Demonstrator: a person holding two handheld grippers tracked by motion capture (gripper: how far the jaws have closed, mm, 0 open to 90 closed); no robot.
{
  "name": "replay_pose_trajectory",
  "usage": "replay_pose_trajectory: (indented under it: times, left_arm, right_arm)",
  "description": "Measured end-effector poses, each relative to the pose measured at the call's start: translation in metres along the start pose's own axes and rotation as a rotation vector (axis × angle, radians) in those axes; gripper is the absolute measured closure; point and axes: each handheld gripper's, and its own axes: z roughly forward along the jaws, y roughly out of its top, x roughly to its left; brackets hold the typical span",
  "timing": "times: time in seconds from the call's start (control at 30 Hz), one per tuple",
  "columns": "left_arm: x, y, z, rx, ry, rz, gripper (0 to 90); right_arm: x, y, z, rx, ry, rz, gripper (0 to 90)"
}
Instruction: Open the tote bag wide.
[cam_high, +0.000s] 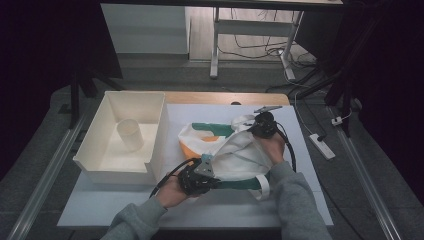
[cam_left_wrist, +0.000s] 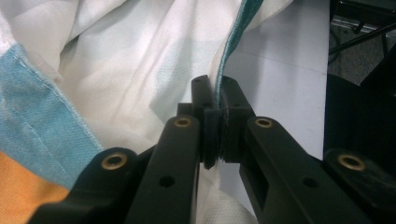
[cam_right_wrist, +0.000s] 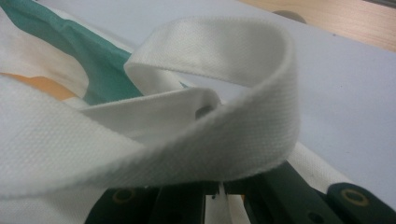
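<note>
Overhead cam; two close-ups, shared bag (cam_high: 235, 150)

No readable text, label, brand, number or sign on any surface. The cloth bag (cam_high: 227, 150) carries plain bands of green, orange and white, with no lettering. The cream bin (cam_high: 112, 165) and the cup (cam_high: 130, 134) inside it are unmarked.

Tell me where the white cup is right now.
In the high view the white cup stands upright inside the white bin at the table's left, apart from the cloth bag.
</note>
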Motion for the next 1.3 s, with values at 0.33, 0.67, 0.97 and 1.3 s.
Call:
replay_pose_trajectory:
  times: [0.33, 0.67, 0.97, 1.3]
  left_arm:
    - [-0.002, 0.000, -0.001, -0.013, 0.010, -0.003, 86.1]
    - [-0.002, 0.002, -0.007, -0.070, -0.005, -0.018, 73.5]
    - [-0.003, 0.003, -0.020, -0.138, 0.018, -0.040, 60.8]
    - [0.004, 0.005, -0.043, -0.222, 0.088, -0.083, 58.8]
  right_arm:
    - [0.008, 0.004, -0.036, -0.030, 0.007, -0.017, 55.0]
    - [0.047, -0.019, -0.104, -0.111, 0.074, -0.083, 42.3]
    - [0.069, -0.046, -0.119, -0.127, 0.141, -0.148, 44.8]
    - [0.078, -0.061, -0.119, -0.107, 0.165, -0.165, 46.0]
